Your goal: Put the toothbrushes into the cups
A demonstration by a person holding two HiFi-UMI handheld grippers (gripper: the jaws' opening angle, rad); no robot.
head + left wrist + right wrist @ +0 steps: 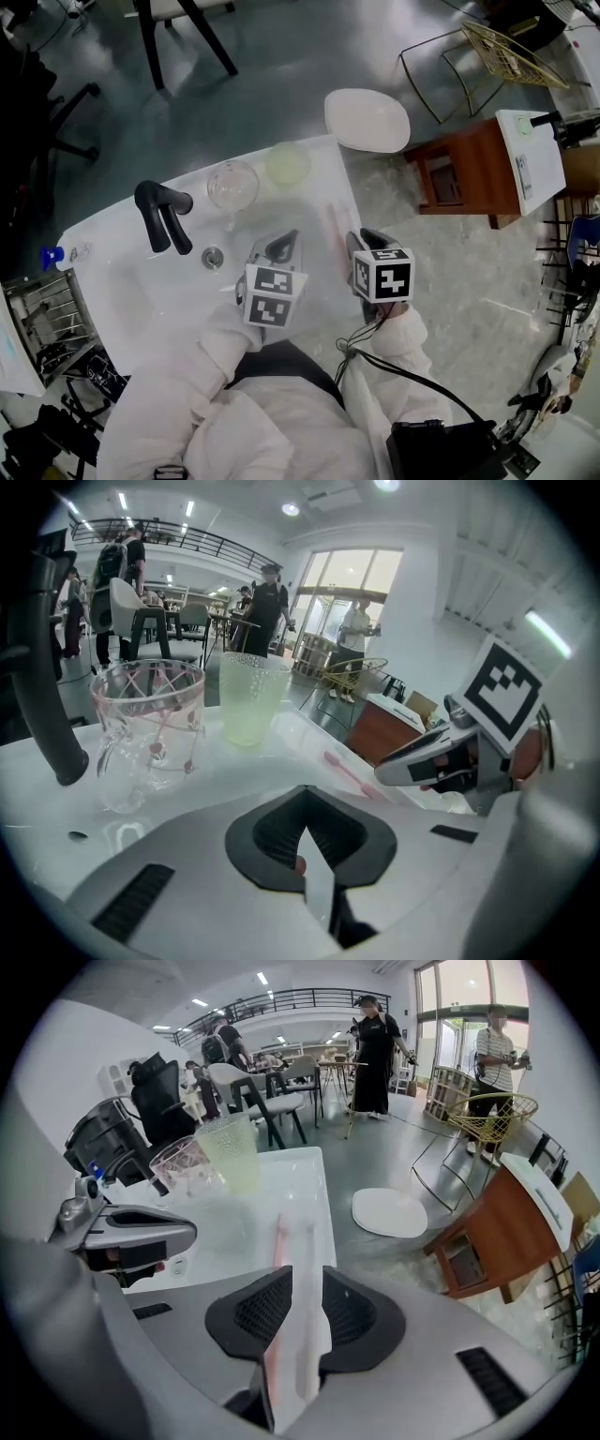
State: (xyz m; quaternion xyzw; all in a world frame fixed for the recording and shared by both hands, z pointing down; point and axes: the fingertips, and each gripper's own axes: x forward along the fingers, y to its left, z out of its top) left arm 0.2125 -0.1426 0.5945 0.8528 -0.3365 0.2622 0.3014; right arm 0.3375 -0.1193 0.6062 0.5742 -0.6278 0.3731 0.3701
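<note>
The right gripper (pixel 306 1279) hovered, jaws spread, directly over the pink toothbrush (pixel 278 1241) and white toothbrush (pixel 308 1241), which lay side by side on the counter (pixel 281 1176). The left gripper (pixel 306 832) was pressed together, empty, near the glass cup (pixel 150 728) and green cup (pixel 251 700).

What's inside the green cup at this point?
Nothing sticks out of the green cup; its frosted wall hides the bottom. The pink toothbrush and white toothbrush lie on the counter, between the open jaws of the right gripper.
</note>
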